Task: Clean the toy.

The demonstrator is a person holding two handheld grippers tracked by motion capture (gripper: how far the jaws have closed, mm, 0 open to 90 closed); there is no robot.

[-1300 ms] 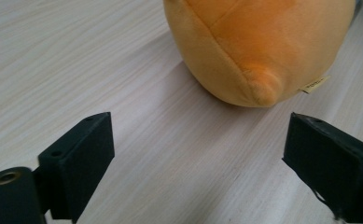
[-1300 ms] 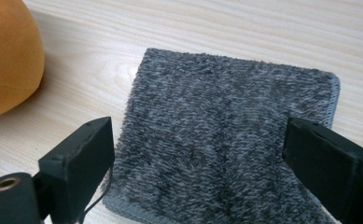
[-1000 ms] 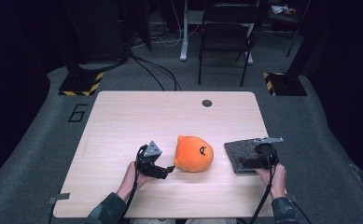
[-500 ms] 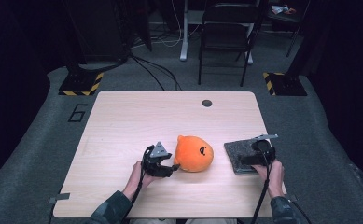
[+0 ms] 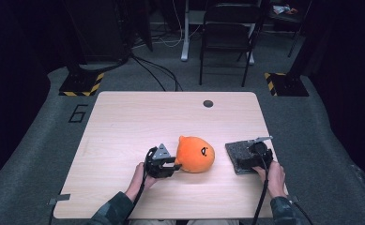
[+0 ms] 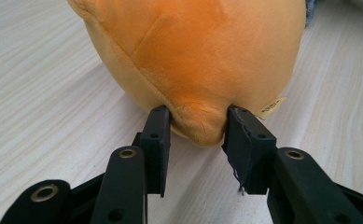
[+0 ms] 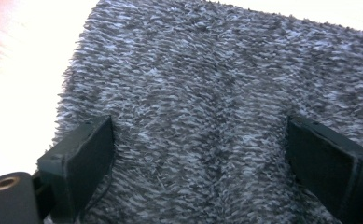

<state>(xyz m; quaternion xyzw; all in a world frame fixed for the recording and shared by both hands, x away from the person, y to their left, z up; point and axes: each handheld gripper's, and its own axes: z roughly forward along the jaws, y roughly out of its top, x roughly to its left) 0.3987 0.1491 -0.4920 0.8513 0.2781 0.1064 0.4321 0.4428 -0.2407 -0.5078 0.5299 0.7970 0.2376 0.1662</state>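
An orange plush toy (image 5: 196, 153) with a small black face lies on the wooden table (image 5: 138, 122). My left gripper (image 5: 174, 164) sits at its left side. In the left gripper view its jaws have just been closing, and the pads pinch a bulge of the orange plush toy (image 6: 193, 51) between them, my left gripper (image 6: 195, 126) shut on it. To the right lies a grey fuzzy cloth (image 5: 234, 152). My right gripper (image 5: 247, 158) rests on it, and in the right gripper view the jaws stand wide apart over the grey fuzzy cloth (image 7: 193, 70), my right gripper (image 7: 198, 154) open.
A small round dark grommet (image 5: 208, 103) sits near the table's far edge. A black folding chair (image 5: 227, 37), cables and dark equipment stand on the carpet beyond. The cloth lies close to the table's right edge.
My left gripper has edged right against the plush toy and its jaws have narrowed onto the toy's end. The right gripper has settled slightly lower on the cloth.
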